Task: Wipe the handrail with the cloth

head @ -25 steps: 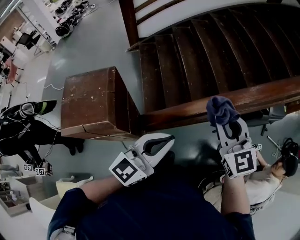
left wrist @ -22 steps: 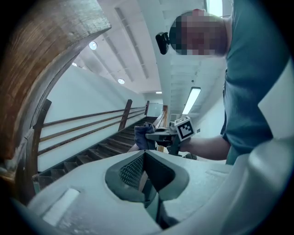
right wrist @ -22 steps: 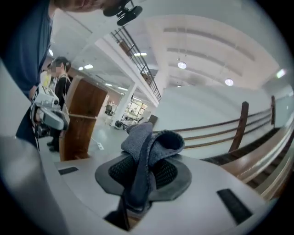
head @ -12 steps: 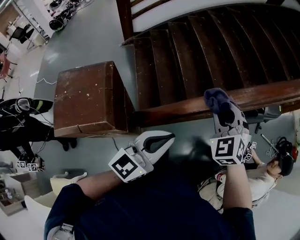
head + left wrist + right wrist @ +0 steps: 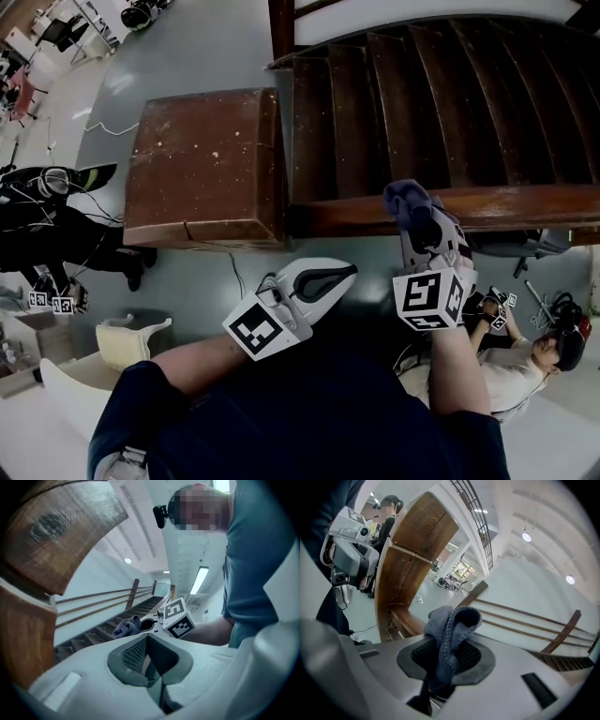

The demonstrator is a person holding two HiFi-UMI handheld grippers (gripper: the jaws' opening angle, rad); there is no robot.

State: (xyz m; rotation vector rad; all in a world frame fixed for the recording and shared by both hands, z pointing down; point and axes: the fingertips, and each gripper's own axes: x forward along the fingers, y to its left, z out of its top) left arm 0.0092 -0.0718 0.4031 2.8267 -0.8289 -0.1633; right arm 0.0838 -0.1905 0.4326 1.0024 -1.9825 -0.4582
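Observation:
The dark wooden handrail (image 5: 525,206) runs right from a broad newel post (image 5: 202,164). A blue-grey cloth (image 5: 409,202) bunches out of my right gripper (image 5: 422,230), which is shut on it; the cloth overlaps the rail a short way right of the post. In the right gripper view the cloth (image 5: 450,630) hangs over the jaws of the right gripper (image 5: 440,667), with the handrail (image 5: 405,620) and the post (image 5: 412,559) just beyond. My left gripper (image 5: 323,281) hovers below the rail, shut and empty. The left gripper (image 5: 149,660) looks toward the cloth (image 5: 126,626).
Dark stair treads (image 5: 450,103) descend beyond the rail. Far below, a person in white (image 5: 534,361) sits at the lower right and a person in black (image 5: 47,234) is at the left. A white chair (image 5: 127,339) and a cable (image 5: 234,272) are on the grey floor.
My right gripper has carried the cloth left along the handrail, closer to the newel post. The left gripper has stayed almost in place.

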